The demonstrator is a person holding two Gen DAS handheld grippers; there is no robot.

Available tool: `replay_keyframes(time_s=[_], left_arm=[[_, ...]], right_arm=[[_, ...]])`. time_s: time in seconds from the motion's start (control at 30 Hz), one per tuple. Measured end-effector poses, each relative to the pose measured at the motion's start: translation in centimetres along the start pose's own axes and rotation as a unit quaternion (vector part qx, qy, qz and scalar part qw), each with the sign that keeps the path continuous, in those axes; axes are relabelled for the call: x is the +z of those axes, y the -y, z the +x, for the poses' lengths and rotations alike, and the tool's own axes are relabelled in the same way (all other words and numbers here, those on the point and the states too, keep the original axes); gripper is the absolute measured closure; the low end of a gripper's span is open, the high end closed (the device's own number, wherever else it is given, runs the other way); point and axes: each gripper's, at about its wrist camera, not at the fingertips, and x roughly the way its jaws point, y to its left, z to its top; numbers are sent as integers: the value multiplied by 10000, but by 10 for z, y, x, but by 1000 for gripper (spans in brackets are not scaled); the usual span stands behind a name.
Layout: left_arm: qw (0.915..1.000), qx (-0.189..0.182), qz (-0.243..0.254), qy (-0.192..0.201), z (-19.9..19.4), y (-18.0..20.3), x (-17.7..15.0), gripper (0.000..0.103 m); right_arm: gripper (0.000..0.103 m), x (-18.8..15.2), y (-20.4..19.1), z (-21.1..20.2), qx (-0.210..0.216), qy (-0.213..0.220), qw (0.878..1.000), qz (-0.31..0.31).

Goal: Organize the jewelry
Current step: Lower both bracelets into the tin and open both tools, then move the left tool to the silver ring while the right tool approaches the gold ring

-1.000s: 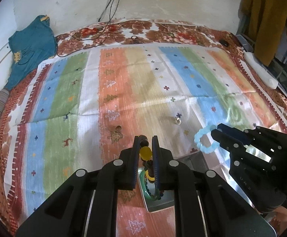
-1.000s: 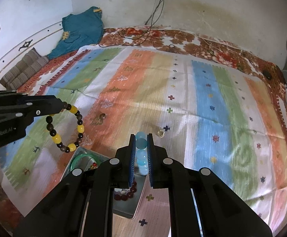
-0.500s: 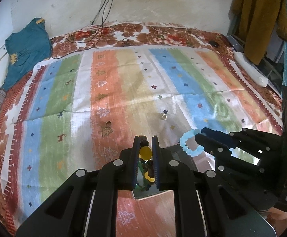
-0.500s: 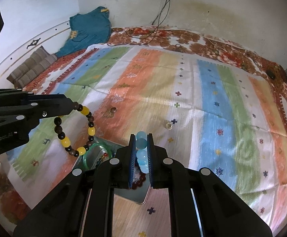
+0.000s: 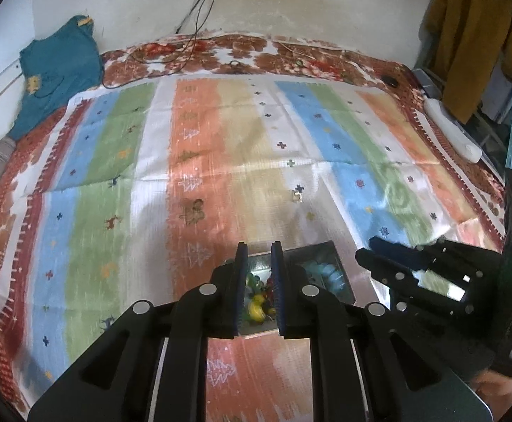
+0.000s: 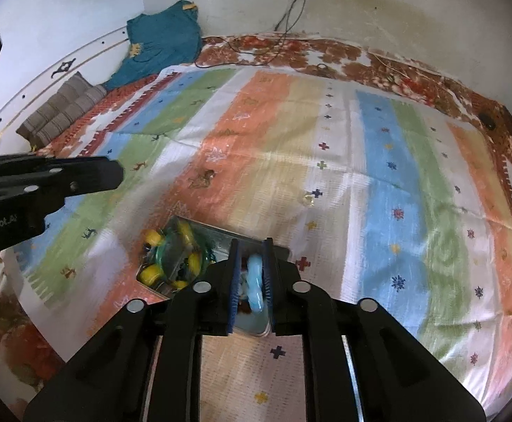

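Both bracelets have dropped out of the grippers since half a second ago and now lie in the metal tray. Yellow-and-dark bead bracelet sits in the tray's left compartment, on top of a green bangle; in the left wrist view it shows between the fingers, low centre. Pale blue bead bracelet is in the right compartment, seen through the gap of the right gripper; in the left wrist view it lies at centre-right of the tray. Some dark reddish beads sit under it, too blurred to identify.

Left gripper jaws are spread with nothing between them, hanging over the tray's left side. Right gripper jaws also stand apart; the blue bracelet appears in the gap, but it looks to be lying below in the tray rather than pinched. In the left wrist view the right gripper is at the right edge, its gap not readable from there.

Tray rests on a striped cloth over a floral bedsheet. One small ring lies loose on the cloth, above and right of the tray, well apart from it. Brownish item upper left of the tray, blurred; can't tell whether it's an object or print. Teal garment upper left, mustard garment hanging upper right, cables down the wall.
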Motion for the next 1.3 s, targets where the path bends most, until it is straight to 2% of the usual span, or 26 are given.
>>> replay_keyframes(time_s=[0.07,0.13,0.2,0.53,0.8,0.97,1.03,1.3], left_arm=[[10000,39,-41,-11,-1,-4,-3,89],[9999,76,-107,-39,-1,-8,-6,81],[9998,106,-135,-70,1,-11,-7,78],[9993,227,-252,-172,10,-22,-7,56],[9992,286,-258,-138,12,-25,-3,47],[9988,349,-316,-112,16,-31,3,41],[9987,376,-318,-106,18,-31,5,37],[9977,570,-282,-226,37,-37,15,35]], right_arm=[[74,-1,3,-3,-22,16,10000,56],[73,-2,6,-4,-28,5,9999,108],[72,-3,8,-2,-59,-21,9999,144],[58,-1,19,8,-215,-119,9993,265],[48,4,20,14,-279,-137,9992,237],[48,8,20,21,-347,-166,9991,195],[44,10,20,23,-350,-171,9991,177],[40,17,24,37,-395,-266,9987,199]])
